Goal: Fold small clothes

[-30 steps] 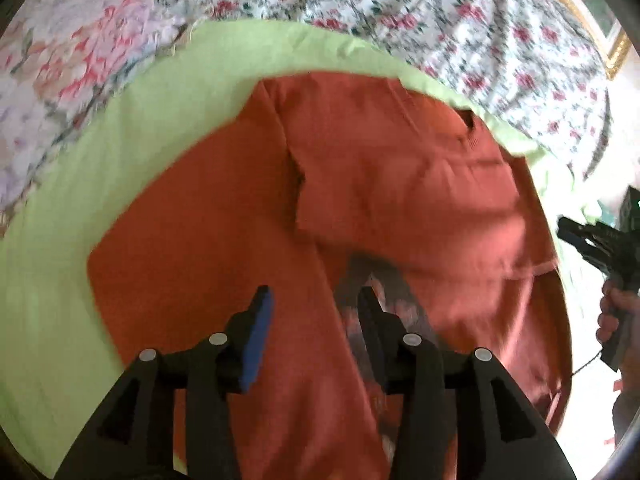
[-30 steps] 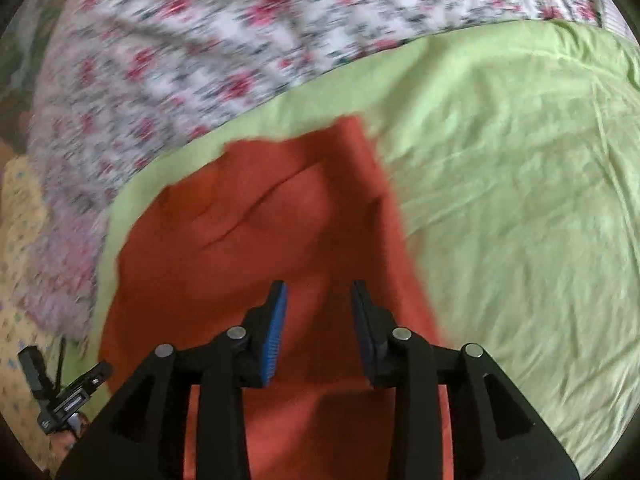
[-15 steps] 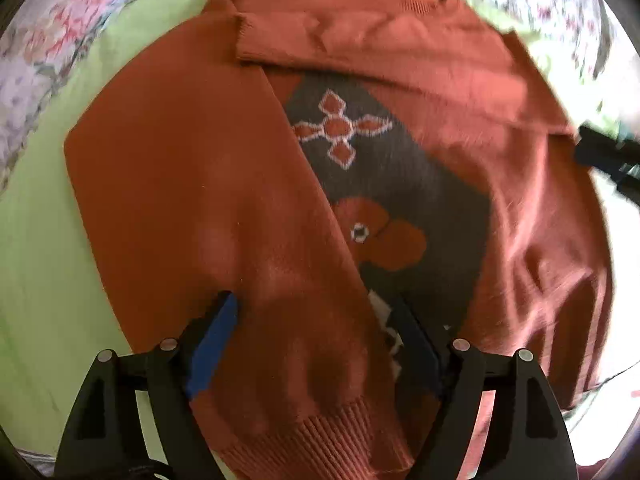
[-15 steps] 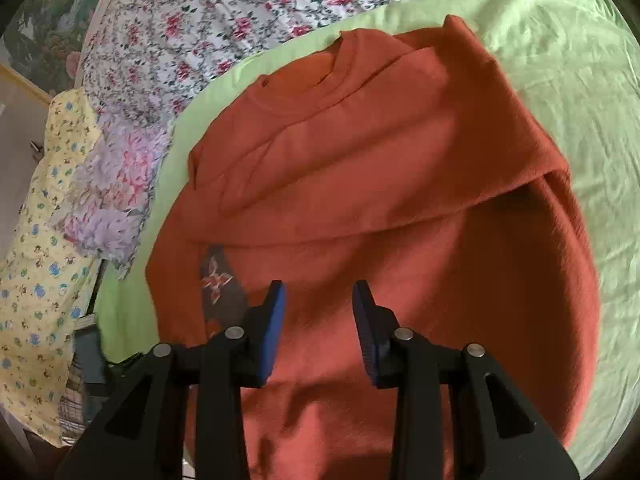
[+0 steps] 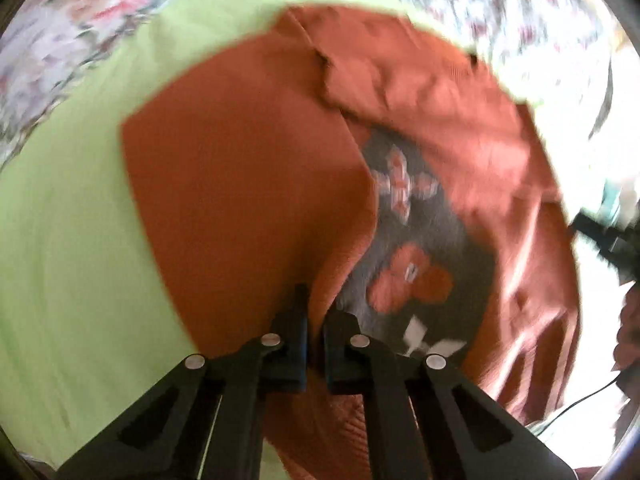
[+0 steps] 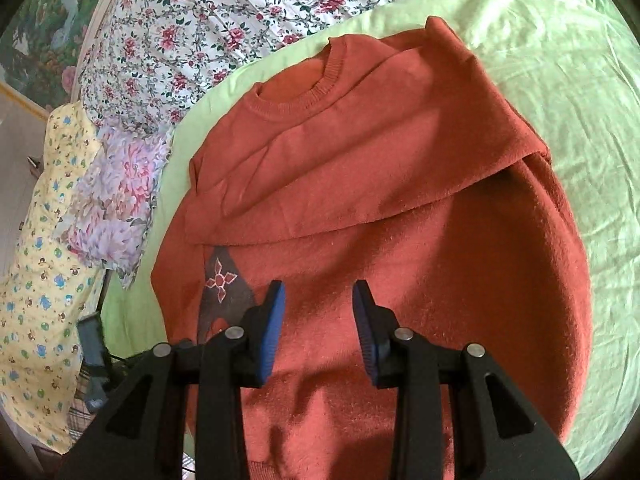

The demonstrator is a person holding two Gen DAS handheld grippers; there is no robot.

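The sweater (image 6: 400, 208) lies flat on the green sheet (image 6: 560, 80), collar (image 6: 320, 80) toward the floral quilt (image 6: 240, 12), and it serves here as the landmark. 1 sleeve is already laid across the chest just below the collar, and 1 side panel is turned in over the front, so only a wedge of the dark patterned patch (image 5: 424, 248) shows; that reads as a fold partly done.

The left claw (image 5: 314, 344) sits at the hem end of the sweater, on the inner edge of that turned-in panel. Its jaws have just been closing and are now together on a pinch of that edge beside the patch. The hold there makes sense: a grip at the hem corner lets the whole panel be carried or pulled straight in 1 piece.

The right claw (image 6: 318, 320) hovers over the lower middle of the sweater, jaws apart with nothing between them, the knit visible below the gap. Judging by its place, it waits to take the hem beside the left claw, so both corners can be carried toward the collar together.
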